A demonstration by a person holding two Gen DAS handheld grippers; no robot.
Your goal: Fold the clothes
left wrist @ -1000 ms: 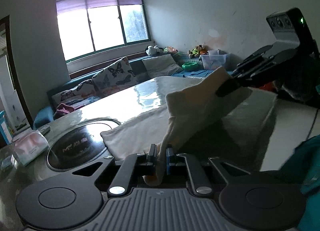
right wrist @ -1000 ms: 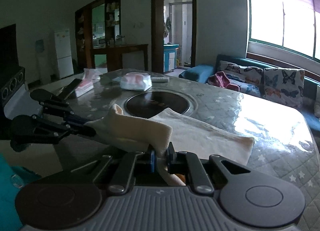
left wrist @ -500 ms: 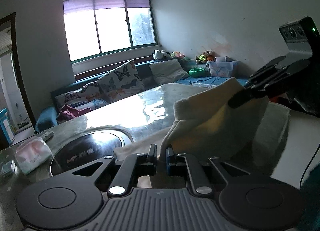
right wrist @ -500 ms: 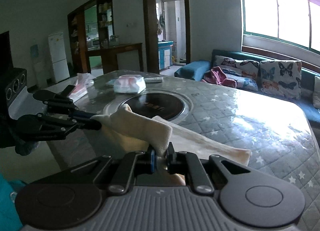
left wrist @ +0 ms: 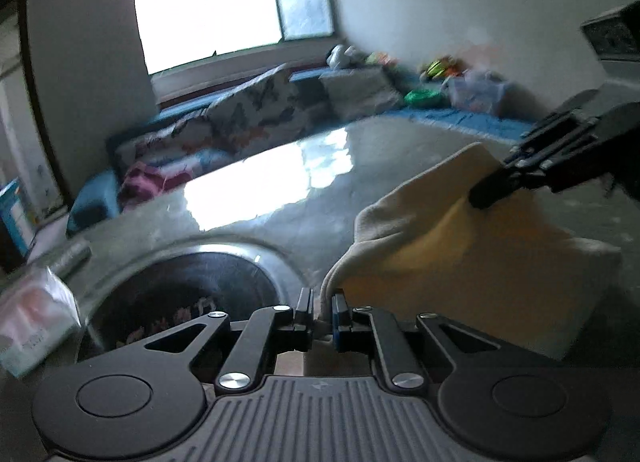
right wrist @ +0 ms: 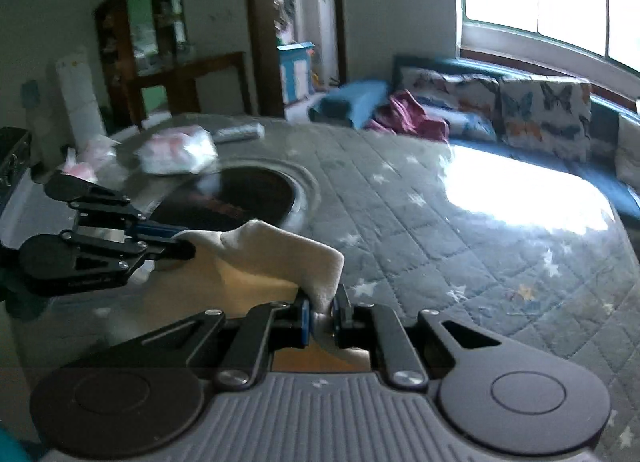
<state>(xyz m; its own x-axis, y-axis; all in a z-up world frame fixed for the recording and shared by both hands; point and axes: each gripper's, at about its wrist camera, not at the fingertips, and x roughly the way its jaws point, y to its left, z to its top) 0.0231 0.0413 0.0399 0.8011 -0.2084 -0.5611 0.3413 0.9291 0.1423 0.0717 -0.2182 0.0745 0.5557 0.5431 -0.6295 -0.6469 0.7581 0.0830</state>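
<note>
- The cream cloth (left wrist: 472, 258) hangs lifted above the table (right wrist: 460, 230), pinched at two corners and stretched between the grippers; its lower part drops out of view below them, so whether any of it touches the table cannot be told.
- The left gripper (left wrist: 320, 312) is clamped on one corner, with a narrow fold of fabric squeezed between its pads.
- The right gripper (right wrist: 322, 312) is likewise closed on the opposite corner, fabric bunched above its jaws.
- Risk, as a judgement: each hold is only a thin edge, so a quick swing could pull a corner free. Uneven height between the grippers would skew the fold line.
- Both views are blurred, which suggests fast movement and adds to that risk.
- The cloth looks soft, thick and slightly fuzzy, limp under its own weight, with a warmer yellow tone on its inner face.
- The table is covered by a glossy, clear sheet over quilted, star-printed fabric, likely slippery for laid cloth.
- A round dark inset (right wrist: 236, 198) sits in the table, with a plastic tissue pack (right wrist: 176, 150) just beyond it.
</note>
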